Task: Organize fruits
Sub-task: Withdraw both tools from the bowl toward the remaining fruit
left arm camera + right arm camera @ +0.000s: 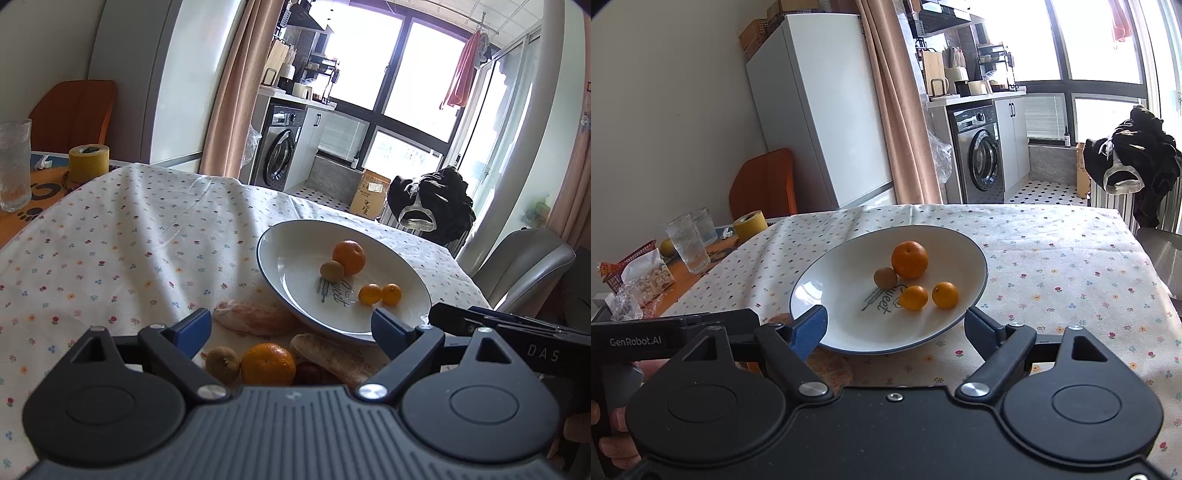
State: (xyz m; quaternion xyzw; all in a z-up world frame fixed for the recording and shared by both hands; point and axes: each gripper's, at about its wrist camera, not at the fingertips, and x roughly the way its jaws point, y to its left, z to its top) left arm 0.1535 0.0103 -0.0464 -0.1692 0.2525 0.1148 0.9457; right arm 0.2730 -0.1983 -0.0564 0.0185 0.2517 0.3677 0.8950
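Observation:
A white plate (295,243) (827,295) on the flowered tablecloth holds an orange (349,257) (909,259), a kiwi (332,270) (885,277) and two kumquats (369,294) (914,297). In the left wrist view, a second orange (268,363), a second kiwi (222,364), a dark red fruit (308,373) and two bread rolls (255,317) lie on the cloth just before the plate. My left gripper (290,328) hangs open right above this group. Over the plate's near rim my right gripper (895,326) is open and holds nothing.
A yellow tape roll (89,163) (750,224) and glasses (14,164) (688,248) stand at the table's far left, beside a red basket (624,266) with wrappers. A grey chair (524,266) stands at the right. A hand (613,428) holds the left gripper's handle.

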